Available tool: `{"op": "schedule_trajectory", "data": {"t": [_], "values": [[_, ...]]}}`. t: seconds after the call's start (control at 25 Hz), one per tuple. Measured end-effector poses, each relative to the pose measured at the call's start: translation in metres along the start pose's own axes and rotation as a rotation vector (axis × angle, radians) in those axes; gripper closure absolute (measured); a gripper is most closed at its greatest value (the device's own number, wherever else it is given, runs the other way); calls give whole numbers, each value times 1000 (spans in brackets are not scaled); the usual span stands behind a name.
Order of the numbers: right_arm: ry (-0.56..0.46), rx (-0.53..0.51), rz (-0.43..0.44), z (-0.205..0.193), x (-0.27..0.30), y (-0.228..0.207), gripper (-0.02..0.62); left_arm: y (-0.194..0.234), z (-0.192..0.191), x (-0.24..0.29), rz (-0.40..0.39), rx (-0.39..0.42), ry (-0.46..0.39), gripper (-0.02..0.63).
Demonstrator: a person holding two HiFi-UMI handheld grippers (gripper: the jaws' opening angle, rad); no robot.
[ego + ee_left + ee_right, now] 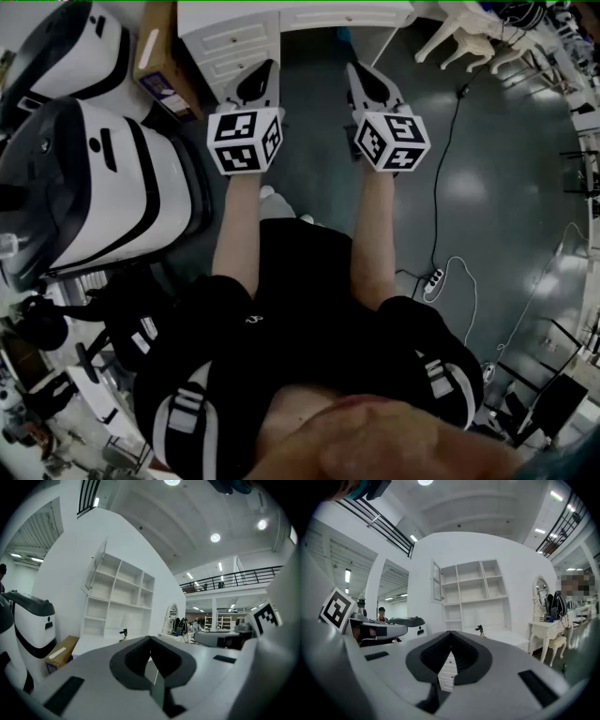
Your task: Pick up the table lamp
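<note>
- The left gripper [150,639] and the right gripper [451,633] are held level, side by side. Both pairs of jaws are closed together with nothing between them.
- A small black table lamp [479,629] stands on the white desk [511,640], in front of the white open-compartment shelf unit [471,592] and well apart from both grippers.
- The desk's drawers [230,42] are shut.
- A brown cardboard box [60,652] sits beside the desk, its contents hidden.
</note>
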State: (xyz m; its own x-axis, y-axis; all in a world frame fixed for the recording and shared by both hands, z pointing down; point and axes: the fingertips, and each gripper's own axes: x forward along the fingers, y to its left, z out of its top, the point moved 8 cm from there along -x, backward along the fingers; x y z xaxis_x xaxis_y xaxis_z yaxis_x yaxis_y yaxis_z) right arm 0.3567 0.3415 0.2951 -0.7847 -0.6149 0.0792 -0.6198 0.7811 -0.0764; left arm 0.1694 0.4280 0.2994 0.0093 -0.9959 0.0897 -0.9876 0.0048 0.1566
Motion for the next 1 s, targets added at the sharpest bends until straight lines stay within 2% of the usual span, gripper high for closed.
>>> {"op": "schedule_trajectory", "data": {"t": [0.36,0.48,0.6,0.84,1.0], "values": [[13,16,-15,-4,7,-14,577,-2,-6,22,-17,-4,23,597],[-36,31,-41,-2,13,-19,577,4,-7,28,-22,-6,29,597],[-68,38,-43,2,25,-17,577,21,-6,34,-13,-16,28,597],[-27,21,-41,9,84,-10,577,71,7,60,-1,-54,18,597],[-43,6,-85,40,116,-7,577,105,36,69,22,-95,-47,597]]}}
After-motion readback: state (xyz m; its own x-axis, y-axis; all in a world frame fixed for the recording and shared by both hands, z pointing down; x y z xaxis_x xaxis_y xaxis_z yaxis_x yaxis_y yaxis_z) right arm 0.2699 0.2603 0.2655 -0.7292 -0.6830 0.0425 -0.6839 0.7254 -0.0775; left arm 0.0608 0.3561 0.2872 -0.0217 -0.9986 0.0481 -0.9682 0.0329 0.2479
